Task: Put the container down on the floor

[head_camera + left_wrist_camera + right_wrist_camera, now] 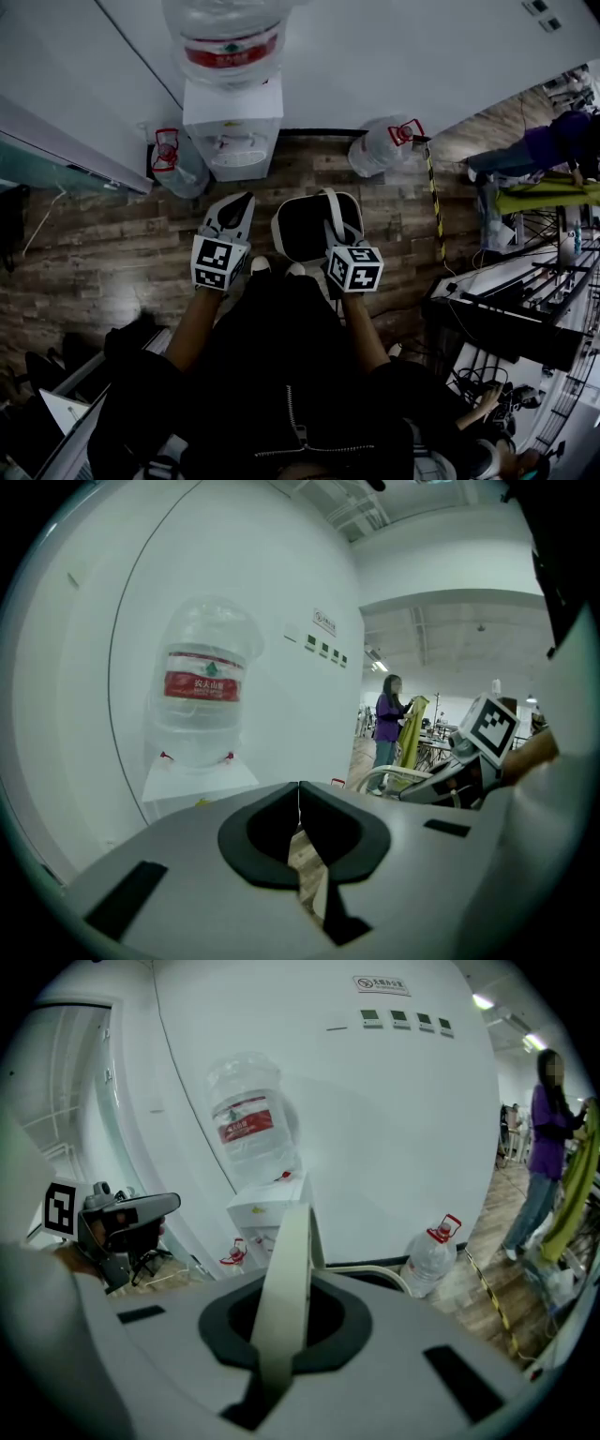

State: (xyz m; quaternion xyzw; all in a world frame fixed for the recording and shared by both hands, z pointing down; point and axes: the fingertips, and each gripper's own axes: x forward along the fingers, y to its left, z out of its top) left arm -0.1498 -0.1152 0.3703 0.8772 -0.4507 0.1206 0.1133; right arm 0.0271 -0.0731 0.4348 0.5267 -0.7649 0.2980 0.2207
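With the right gripper (336, 217) clamped on its cream strap handle (286, 1288), lower the white, dark-lined container (295, 230) level onto the wooden plank floor (94, 262), keeping the closed, empty left gripper (240, 208) clear.

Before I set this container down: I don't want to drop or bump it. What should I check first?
1. Right gripper shut on handle of container: ok.
2. Left gripper shut, empty: ok.
3. Wooden floor ahead of container bare: ok.
4. Water dispenser and water bottles apart from container: ok.
5. Floor directly beneath container: cannot tell, hidden.
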